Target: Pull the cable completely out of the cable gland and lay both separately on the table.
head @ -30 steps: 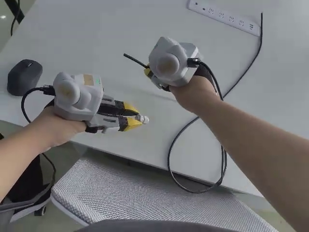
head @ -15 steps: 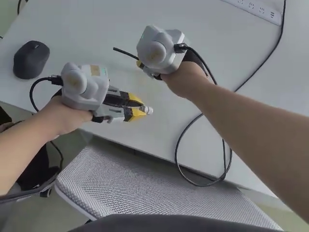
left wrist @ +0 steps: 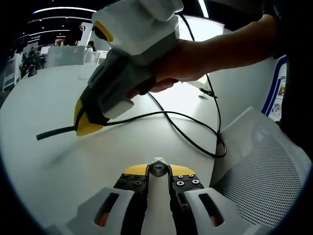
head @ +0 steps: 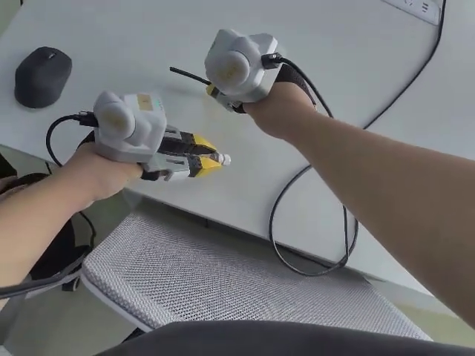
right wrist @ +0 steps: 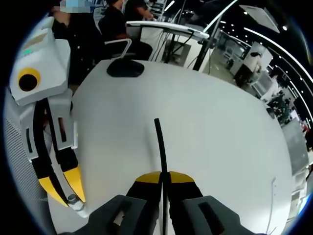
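Pinching the cable gland [left wrist: 157, 167] between its yellow tips, your left gripper [left wrist: 157, 172] has its jaws drawn in close on that small pale fitting, which sits right at their ends. Your right gripper [right wrist: 164, 178] has its jaws pressed together on the black cable [right wrist: 158, 142]. A short free end of the cable sticks straight out ahead of the tips.

Gland and cable are apart, each in its own gripper, and both are held above the table [head: 148, 37], neither lying on it. The gland hangs just inside the table's near edge. The cable end is farther in over the table top.

Your left hand [head: 100, 174] wraps the grip over the table's near edge, with the forearm coming in low from the left. That gripper lies roughly level and points along the edge. Your right hand [head: 278, 111] is over the table. Its forearm reaches in across the near edge from the lower right, and that gripper points away from you toward the table's far left side.
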The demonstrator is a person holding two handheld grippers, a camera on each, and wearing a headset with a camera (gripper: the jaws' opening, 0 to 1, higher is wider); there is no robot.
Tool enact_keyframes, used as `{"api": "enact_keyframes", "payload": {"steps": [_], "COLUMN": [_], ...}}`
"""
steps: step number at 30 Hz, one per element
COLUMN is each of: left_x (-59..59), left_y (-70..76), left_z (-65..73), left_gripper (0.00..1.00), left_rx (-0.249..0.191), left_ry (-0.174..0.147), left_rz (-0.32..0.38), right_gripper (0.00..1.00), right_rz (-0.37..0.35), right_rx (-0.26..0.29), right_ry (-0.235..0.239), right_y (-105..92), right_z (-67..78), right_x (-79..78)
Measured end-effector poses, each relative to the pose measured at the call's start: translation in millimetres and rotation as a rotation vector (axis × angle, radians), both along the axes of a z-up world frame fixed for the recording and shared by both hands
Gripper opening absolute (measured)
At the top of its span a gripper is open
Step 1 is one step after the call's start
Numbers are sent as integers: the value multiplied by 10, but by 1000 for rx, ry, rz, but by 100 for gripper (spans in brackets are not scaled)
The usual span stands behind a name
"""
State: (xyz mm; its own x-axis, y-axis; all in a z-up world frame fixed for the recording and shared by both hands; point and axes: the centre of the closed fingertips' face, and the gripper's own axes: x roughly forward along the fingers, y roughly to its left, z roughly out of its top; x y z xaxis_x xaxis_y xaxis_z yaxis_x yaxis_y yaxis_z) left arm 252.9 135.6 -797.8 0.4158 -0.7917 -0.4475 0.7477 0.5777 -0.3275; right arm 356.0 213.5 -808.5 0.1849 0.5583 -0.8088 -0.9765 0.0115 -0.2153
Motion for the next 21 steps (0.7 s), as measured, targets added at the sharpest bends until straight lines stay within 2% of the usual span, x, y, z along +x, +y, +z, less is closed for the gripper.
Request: {"api": "enact_keyframes", "payload": {"steps": [6, 16, 21], "left_x": [-1, -7, -2], "left_y": [36, 76, 75], "left_z": [-35, -94, -97], "left_gripper": [16, 16, 16], "left_rx": [15, 57, 62], "left_ry": [2, 1, -2], "left_rz": [15, 2, -1], "right_gripper": [0, 0, 0], "right_rz": [7, -8, -28], "right_rx": [-9, -11, -4], "right_ry": [6, 57, 69], "right_y": [5, 3, -3], "right_z": [-51, -113, -91], "right_x": [-29, -68, -69]}}
